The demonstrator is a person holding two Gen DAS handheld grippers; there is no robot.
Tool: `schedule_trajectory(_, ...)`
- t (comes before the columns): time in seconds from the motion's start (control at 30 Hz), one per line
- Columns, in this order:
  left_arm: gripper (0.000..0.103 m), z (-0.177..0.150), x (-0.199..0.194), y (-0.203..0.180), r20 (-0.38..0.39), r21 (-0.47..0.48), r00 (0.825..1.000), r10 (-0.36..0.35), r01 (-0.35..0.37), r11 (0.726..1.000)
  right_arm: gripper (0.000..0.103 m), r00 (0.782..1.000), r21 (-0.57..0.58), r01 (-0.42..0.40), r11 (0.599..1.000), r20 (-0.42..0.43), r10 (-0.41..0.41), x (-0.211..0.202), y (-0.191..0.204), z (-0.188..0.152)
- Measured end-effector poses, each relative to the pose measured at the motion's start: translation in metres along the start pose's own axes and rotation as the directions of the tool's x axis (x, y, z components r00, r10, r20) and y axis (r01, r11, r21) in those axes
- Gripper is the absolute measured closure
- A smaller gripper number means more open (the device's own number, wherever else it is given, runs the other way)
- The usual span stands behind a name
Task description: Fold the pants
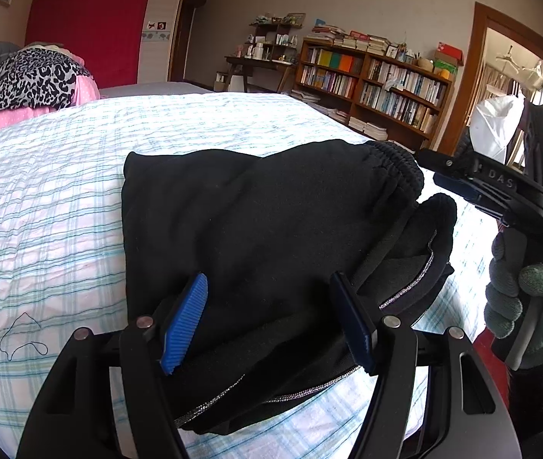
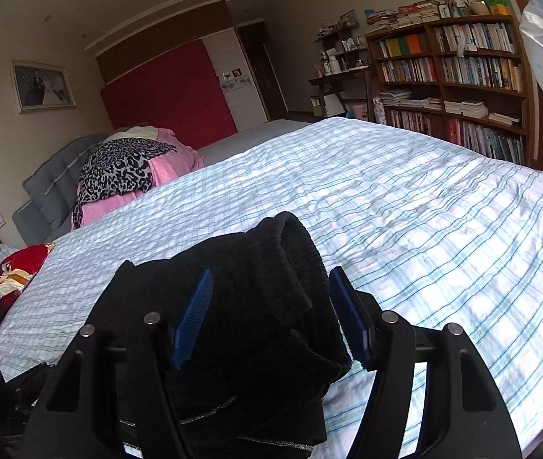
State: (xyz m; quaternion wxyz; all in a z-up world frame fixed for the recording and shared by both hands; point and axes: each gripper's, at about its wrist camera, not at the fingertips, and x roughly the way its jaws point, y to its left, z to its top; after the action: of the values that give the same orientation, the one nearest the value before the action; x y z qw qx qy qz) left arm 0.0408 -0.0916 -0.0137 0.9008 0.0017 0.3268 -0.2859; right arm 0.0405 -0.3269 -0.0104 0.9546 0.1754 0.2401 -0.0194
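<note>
The black pants (image 1: 271, 222) lie folded into a compact bundle on the plaid bed sheet (image 1: 42, 199), elastic waistband at the far right end. My left gripper (image 1: 271, 321) is open, its blue-padded fingers straddling the near edge of the bundle. My right gripper (image 2: 271, 317) is open too, its fingers either side of the waistband end of the pants (image 2: 256, 306). The right gripper's body (image 1: 508, 195), held in a green-gloved hand, shows at the right of the left wrist view.
A heap of pink and leopard-print bedding (image 1: 30, 84) lies at the headboard end. A bookshelf (image 1: 378, 84) and desk stand beyond the bed's far side. A red patterned cloth (image 2: 15, 271) sits off the bed's left edge.
</note>
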Motion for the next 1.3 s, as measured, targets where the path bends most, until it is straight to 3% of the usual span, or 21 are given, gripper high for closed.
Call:
schedule_trajectory(0.07,0.036,0.000,0.000,-0.001,-0.001,0.001,1.000,0.000,0.000,1.000,0.079,0.999,-0.026,0.013,1.000,-0.029,-0.014,0.014,0.001,-0.003)
schedule_trajectory(0.2,0.036,0.000,-0.001,0.001,-0.002,-0.005,1.000,-0.009,0.009,1.000,0.091,1.000,-0.104,-0.004,0.995,0.015,0.005,0.002,0.015,-0.002)
schedule_trajectory(0.23,0.036,0.000,0.000,0.002,-0.002,-0.005,1.000,-0.010,0.010,1.000,0.099,0.999,-0.103,-0.011,0.995,0.031,0.015,-0.005,0.015,0.001)
schedule_trajectory(0.37,0.036,-0.001,-0.002,0.004,-0.003,-0.002,1.000,-0.018,0.018,1.000,0.103,0.995,-0.058,-0.036,0.998,0.087,0.041,-0.036,0.006,0.013)
schedule_trajectory(0.53,0.036,-0.003,-0.003,0.007,-0.002,0.002,1.000,-0.025,0.025,1.000,0.099,0.999,0.015,-0.044,0.999,0.030,0.044,-0.036,-0.017,0.007)
schedule_trajectory(0.6,0.036,-0.003,-0.004,0.007,-0.002,0.002,1.000,-0.024,0.024,1.000,0.068,0.998,0.072,-0.067,0.995,-0.013,0.068,-0.026,-0.028,0.004)
schedule_trajectory(0.63,0.036,-0.003,-0.004,0.007,-0.002,0.000,1.000,-0.023,0.023,1.000,0.066,0.997,0.090,-0.077,0.993,-0.015,0.079,-0.022,-0.031,0.003)
schedule_trajectory(0.87,0.036,-0.003,-0.004,0.007,-0.002,-0.001,1.000,-0.020,0.020,1.000,0.066,0.982,0.067,-0.146,0.987,-0.107,0.153,0.020,-0.022,0.004)
schedule_trajectory(0.93,0.036,-0.003,-0.005,0.007,-0.002,-0.001,1.000,-0.020,0.020,1.000,0.079,0.976,0.058,-0.162,0.985,-0.138,0.168,0.030,-0.017,0.002)
schedule_trajectory(1.0,0.036,-0.003,-0.005,0.007,-0.004,-0.003,1.000,-0.024,0.024,1.000,0.086,0.979,0.031,-0.171,0.985,-0.109,0.173,0.023,-0.009,0.008)
schedule_trajectory(1.13,0.036,-0.004,-0.005,0.007,-0.003,-0.002,1.000,-0.029,0.029,1.000,0.086,0.970,0.026,-0.244,0.970,-0.018,0.244,-0.016,-0.002,0.032)
schedule_trajectory(1.3,0.036,-0.005,-0.013,0.009,-0.005,0.008,0.999,-0.048,0.048,0.999,0.086,0.968,0.037,-0.247,0.968,-0.037,0.248,-0.044,-0.007,0.029)
